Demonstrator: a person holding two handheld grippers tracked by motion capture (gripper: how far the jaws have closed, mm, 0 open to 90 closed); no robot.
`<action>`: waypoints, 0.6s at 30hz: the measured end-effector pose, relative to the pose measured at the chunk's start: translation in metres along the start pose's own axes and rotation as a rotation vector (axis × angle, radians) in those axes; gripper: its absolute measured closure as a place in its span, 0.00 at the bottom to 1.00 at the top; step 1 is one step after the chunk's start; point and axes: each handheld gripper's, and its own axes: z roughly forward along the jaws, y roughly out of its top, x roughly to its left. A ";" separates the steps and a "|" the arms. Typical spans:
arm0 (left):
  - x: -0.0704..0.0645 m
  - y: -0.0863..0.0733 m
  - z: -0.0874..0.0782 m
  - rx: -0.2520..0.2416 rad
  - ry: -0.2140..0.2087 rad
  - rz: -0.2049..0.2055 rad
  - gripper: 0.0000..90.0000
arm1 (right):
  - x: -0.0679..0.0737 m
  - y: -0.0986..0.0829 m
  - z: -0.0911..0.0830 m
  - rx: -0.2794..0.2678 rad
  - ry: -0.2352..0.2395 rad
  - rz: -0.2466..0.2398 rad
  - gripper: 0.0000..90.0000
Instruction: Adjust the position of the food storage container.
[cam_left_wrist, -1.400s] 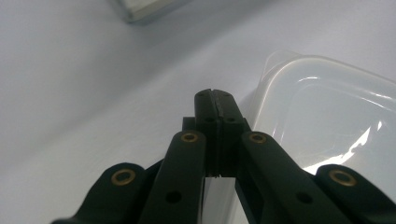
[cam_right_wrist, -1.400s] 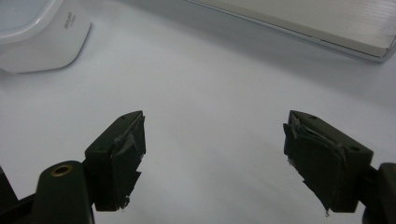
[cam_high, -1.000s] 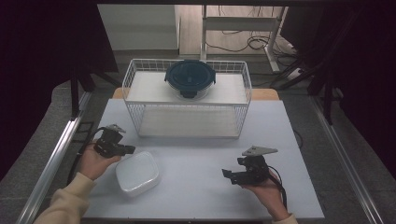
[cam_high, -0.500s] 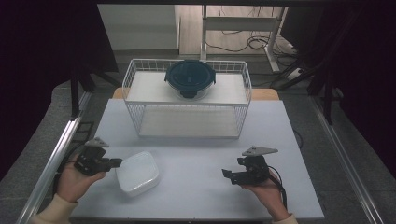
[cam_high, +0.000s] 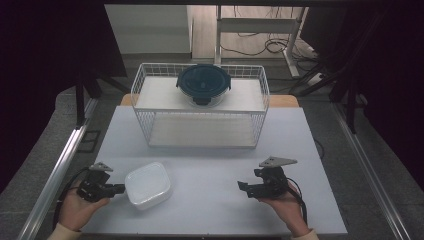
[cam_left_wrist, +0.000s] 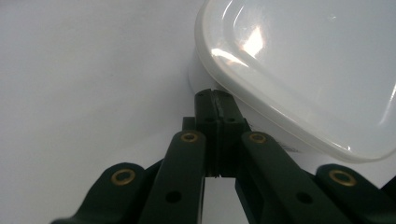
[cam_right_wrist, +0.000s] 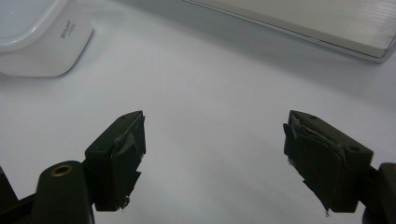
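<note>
Left gripper (cam_high: 119, 189) sits at the near-left of the counter (cam_high: 210, 150), held in the person's left hand (cam_high: 77, 210). Its fingers (cam_left_wrist: 215, 105) are pressed together with no gap and nothing between them. The tips are right at the side wall of the white lidded container (cam_high: 147, 184), just under the lid's rim; in the left gripper view they look to be touching it or nearly so, can't tell which.

The container rests flat on the counter near the front-left, lid on, translucent white, rounded-square shape. In the right gripper view it shows at the top-left corner (cam_right_wrist: 42, 42), with small print on its side wall.

Right gripper (cam_high: 241, 187) is at the near-right of the counter, in the person's right hand (cam_high: 287, 207), pointing left toward the container but well apart from it. Its fingers (cam_right_wrist: 123, 158) are spread wide, bare counter between them, holding nothing.

Behind both, a white wire basket (cam_high: 200, 107) stands across the far half of the counter. A round container with a dark blue clip lid (cam_high: 203, 85) sits on its upper shelf, about centre. The lower level of the basket shows a flat white panel.
</note>
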 end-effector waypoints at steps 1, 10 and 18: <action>0.000 0.001 0.001 0.000 0.000 0.000 1.00 | 0.000 0.000 0.000 -0.001 0.000 0.002 0.23; -0.009 0.026 0.017 0.002 -0.023 0.031 1.00 | 0.000 0.000 0.000 0.006 -0.001 0.003 0.23; -0.026 0.045 0.032 0.013 -0.052 0.067 1.00 | -0.001 0.000 -0.002 -0.001 -0.002 0.007 0.23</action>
